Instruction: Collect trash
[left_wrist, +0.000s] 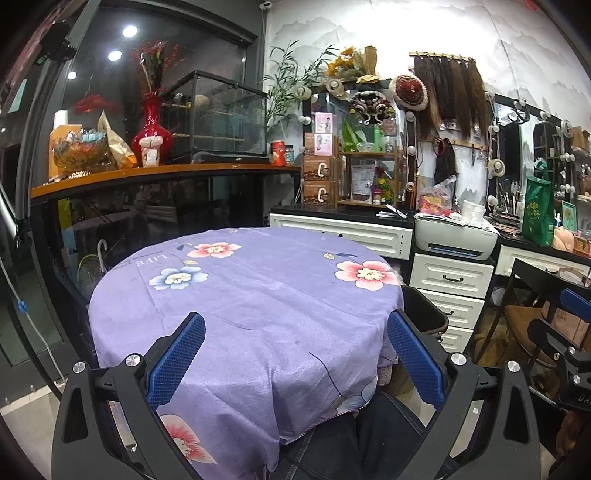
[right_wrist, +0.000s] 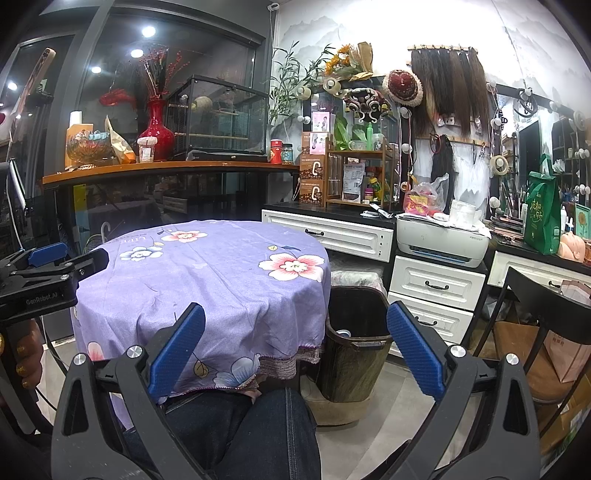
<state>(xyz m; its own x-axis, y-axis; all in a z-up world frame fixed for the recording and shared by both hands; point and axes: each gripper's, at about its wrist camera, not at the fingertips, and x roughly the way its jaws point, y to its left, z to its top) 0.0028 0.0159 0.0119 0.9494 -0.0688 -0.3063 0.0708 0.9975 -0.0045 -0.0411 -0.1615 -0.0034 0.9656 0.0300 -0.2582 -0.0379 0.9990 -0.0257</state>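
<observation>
Beside the table (right_wrist: 207, 273) stands a bin (right_wrist: 354, 343); both tongs (left_wrist: 295, 328) (right_wrist: 295, 328) gape wide.

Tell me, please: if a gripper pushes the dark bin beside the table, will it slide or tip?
The dark bin is tall and rather narrow, so a push near its rim would probably tip it. It looks nearly empty, so likely light. It seems to stand on a round base, which may stop it sliding.

Tablecloth (left_wrist: 258, 295) purple w/ pink, blue flowers; bin (right_wrist: 354, 354) dark brown; vase (left_wrist: 151, 129) red.
</observation>
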